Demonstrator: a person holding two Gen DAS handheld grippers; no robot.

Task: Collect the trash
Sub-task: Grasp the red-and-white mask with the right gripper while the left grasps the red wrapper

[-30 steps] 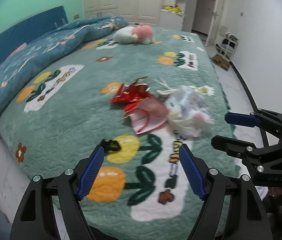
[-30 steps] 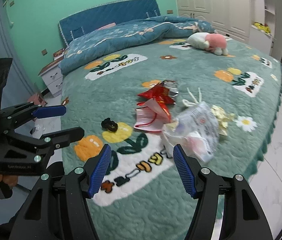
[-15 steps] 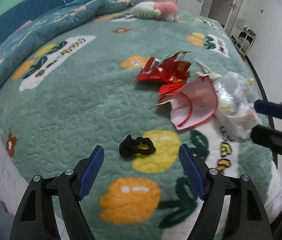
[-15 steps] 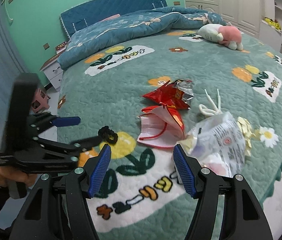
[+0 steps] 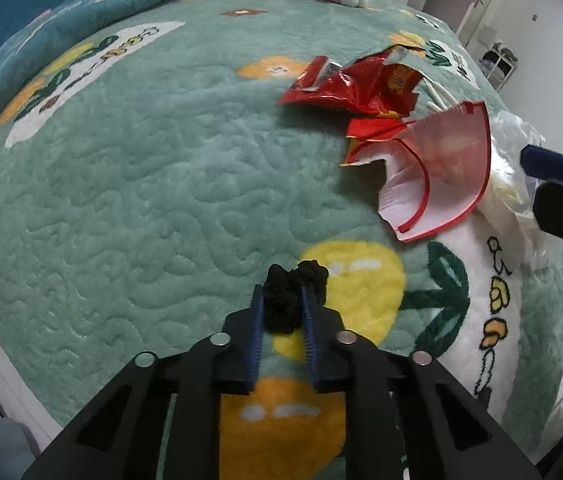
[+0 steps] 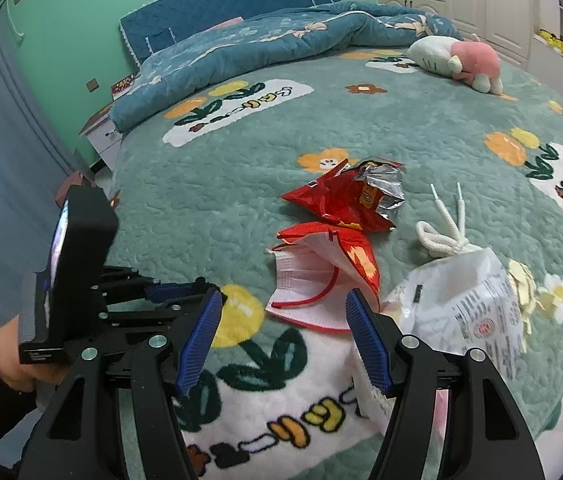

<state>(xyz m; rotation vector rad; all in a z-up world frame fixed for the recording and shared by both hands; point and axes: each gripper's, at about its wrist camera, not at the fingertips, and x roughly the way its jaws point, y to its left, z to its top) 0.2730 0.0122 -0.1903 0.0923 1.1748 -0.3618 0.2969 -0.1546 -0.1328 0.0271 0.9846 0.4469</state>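
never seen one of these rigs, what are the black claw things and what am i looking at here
There is no robot: a person holds a two-finger claw in each hand, and a fisheye camera on each looks out along its fingers. One picture comes from the left claw, which is shut on a black hair tie. The other comes from the right claw, which is open and empty. Both are over a bed with a green quilt. On it lie a red snack bag, a face mask, a white plastic bag, a white cord and a plush toy.
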